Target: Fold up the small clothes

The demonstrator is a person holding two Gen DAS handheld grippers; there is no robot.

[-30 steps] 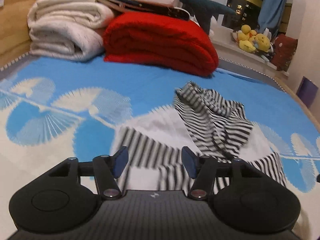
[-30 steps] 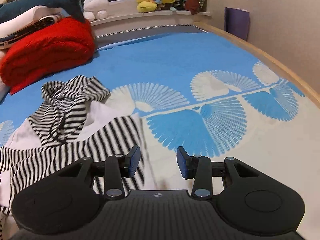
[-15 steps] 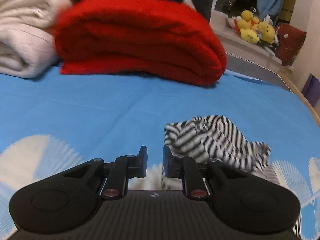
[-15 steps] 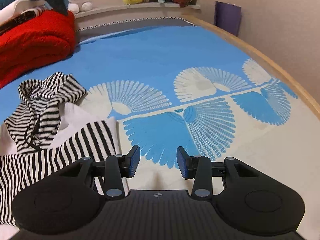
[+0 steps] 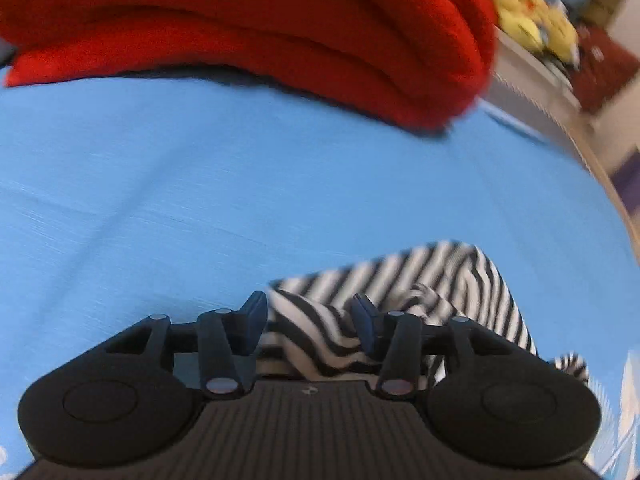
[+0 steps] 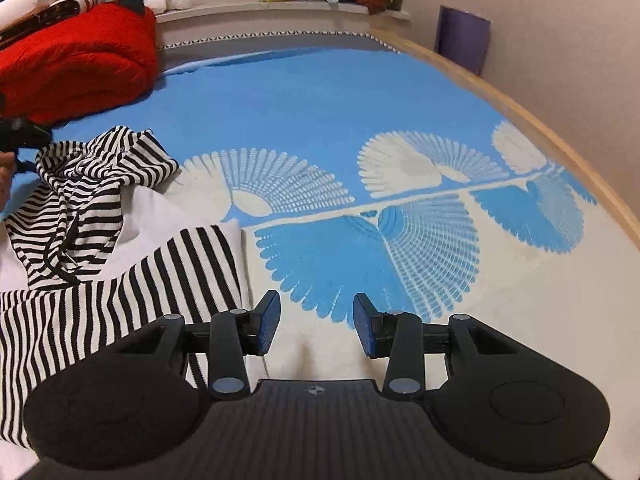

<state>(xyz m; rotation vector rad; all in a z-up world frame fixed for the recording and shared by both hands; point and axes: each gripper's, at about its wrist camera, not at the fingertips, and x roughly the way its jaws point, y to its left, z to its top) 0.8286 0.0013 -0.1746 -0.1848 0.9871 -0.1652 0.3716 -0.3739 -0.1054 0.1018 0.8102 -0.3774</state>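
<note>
Now left gripper [image 5: 308, 322] jaws reopening over striped hood [image 5: 420, 280]; right gripper [image 6: 316, 322] unchanged, half-open, empty

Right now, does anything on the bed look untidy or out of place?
Yes. The striped garment is not flat: its hood lies bunched and twisted at the far end, and one sleeve is thrown across the white body. The red blanket behind it is folded neatly. Nothing looks damaged.

Left gripper [image 5: 308, 322] fingers opening; right gripper [image 6: 316, 324] fingers apart, empty.
</note>
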